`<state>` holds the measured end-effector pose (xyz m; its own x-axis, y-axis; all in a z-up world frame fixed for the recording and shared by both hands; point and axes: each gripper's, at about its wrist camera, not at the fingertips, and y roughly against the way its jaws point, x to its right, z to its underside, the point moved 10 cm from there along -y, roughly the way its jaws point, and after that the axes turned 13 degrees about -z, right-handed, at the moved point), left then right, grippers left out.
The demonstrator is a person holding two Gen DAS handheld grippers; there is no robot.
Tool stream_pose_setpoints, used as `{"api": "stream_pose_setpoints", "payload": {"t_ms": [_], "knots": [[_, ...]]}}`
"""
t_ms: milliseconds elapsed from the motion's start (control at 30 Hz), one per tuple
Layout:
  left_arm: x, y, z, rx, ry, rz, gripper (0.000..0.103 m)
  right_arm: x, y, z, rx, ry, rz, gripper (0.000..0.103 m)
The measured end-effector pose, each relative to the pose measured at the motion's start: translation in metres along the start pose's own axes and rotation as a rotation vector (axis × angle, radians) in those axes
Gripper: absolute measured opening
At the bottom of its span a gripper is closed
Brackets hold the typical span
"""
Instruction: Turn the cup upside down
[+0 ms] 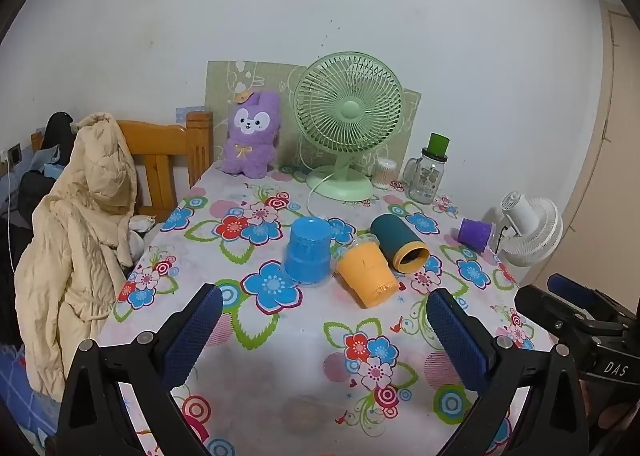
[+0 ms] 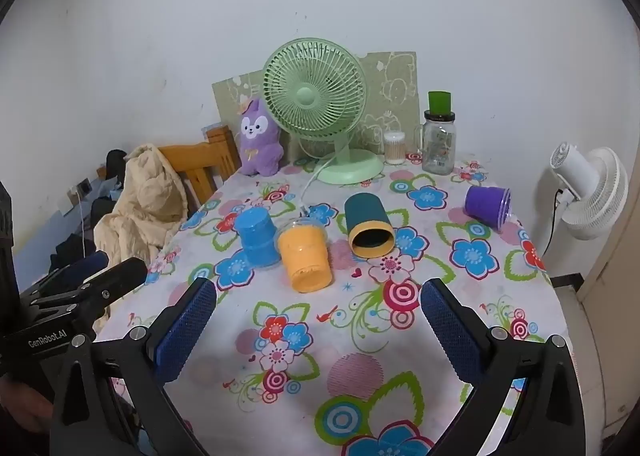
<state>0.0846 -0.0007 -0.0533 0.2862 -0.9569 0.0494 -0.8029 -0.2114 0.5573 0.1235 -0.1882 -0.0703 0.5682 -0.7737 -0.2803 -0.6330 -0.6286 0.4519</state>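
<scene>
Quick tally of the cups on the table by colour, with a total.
Blue cup: 1
Orange cup: 1
Dark teal cup: 1
Purple cup: 1
Total: 4

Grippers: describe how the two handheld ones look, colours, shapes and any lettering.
Both match. The left gripper and right gripper have black angular frames with silver bolts, and each carries two flat fingers faced with blue dimpled pads. White lettering shows on the bodies: "GenRobot.AI" on the left one, "DAS" on the right. No cables or sleeves are visible.
</scene>
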Motion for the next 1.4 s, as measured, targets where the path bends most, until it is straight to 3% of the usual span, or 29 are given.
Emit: {"api": "stream_pose_setpoints", "payload": {"t_ms": [500, 1400], "knots": [[-0.001, 0.0, 0.014, -0.005, -0.006, -0.002, 0.103, -0.003, -0.002, 0.015, -0.011, 0.006, 0.016, 0.103], [0.001, -0.007, 0.017, -0.028, -0.007, 0.0, 0.103, 0.0, -0.002, 0.011, -0.037, -0.011, 0.01, 0.103]]}}
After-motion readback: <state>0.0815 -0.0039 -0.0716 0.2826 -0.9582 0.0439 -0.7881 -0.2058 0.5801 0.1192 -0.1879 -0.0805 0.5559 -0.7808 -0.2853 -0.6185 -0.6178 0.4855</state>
